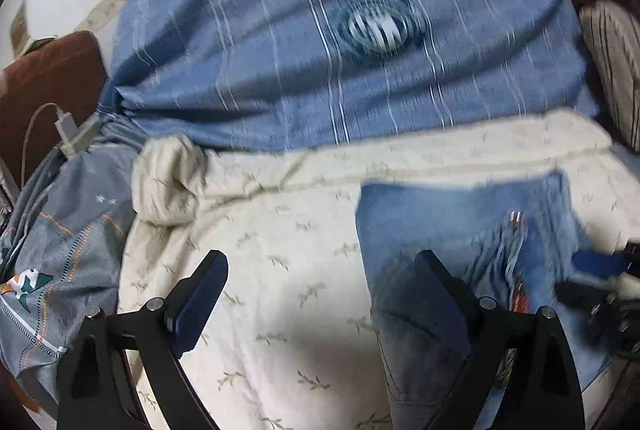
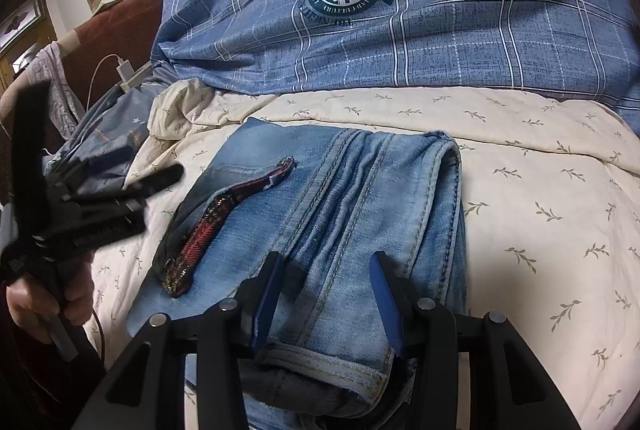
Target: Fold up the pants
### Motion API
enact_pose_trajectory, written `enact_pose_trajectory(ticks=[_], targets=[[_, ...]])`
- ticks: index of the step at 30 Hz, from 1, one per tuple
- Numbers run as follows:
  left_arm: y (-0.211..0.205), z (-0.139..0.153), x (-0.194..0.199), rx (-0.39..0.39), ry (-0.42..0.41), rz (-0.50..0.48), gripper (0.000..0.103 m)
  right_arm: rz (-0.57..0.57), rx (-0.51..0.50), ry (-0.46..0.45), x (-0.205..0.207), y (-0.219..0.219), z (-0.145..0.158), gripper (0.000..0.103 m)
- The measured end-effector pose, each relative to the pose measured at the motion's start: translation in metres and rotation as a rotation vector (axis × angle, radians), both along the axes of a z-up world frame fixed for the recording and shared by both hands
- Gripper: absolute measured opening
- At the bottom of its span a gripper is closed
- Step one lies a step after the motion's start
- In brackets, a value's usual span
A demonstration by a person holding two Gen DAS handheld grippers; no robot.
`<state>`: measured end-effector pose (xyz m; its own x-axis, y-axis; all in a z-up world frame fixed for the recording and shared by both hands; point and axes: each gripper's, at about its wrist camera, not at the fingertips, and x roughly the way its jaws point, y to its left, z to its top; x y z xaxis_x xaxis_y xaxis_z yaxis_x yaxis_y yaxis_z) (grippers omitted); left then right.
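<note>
- One pair of faded blue denim pants (image 2: 344, 214), folded into a compact stack, is seen lying on the cream leaf-printed bedspread (image 2: 540, 198).
- One red plaid lining strip (image 2: 224, 218) is exposed on the denim.
- One blue checked duvet (image 2: 440, 22) with a round badge is heaped behind.
- One white charger plug (image 2: 126, 72) is seen at the left.
- Two grippers are counted: the right gripper (image 2: 326, 294) is clamped on a raised fold of the jeans' hem end; the left gripper (image 1: 320, 294) is spread wide, nothing grasped, over the bedspread at the pants' left edge.
</note>
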<state>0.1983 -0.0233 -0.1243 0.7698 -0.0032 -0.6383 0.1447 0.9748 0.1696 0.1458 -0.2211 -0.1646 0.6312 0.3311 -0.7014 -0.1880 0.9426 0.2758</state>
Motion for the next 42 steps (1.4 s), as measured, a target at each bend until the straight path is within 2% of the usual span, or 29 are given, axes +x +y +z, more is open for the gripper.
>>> enact_pose_trajectory(ticks=[4, 7, 20, 31, 38, 42], targets=[[0.011, 0.015, -0.005, -0.031, -0.085, 0.045, 0.094, 0.0, 0.0, 0.001, 0.0, 0.0, -0.001, 0.049], [0.02, 0.02, -0.004, -0.054, -0.109, 0.083, 0.094, -0.001, 0.0, 0.002, 0.0, 0.0, -0.001, 0.049], [0.049, 0.031, -0.008, -0.107, -0.153, 0.18, 0.094, 0.002, -0.002, 0.003, 0.001, 0.001, -0.002, 0.049], [0.053, 0.031, -0.008, -0.106, -0.156, 0.18, 0.094, 0.004, -0.006, 0.002, 0.002, 0.001, -0.003, 0.049], [0.044, 0.025, -0.008, -0.1, -0.125, 0.14, 0.094, 0.008, -0.008, 0.001, 0.001, 0.001, -0.003, 0.05], [0.023, 0.005, -0.001, -0.077, 0.001, 0.036, 0.094, 0.011, 0.002, 0.003, 0.001, 0.0, -0.004, 0.05]])
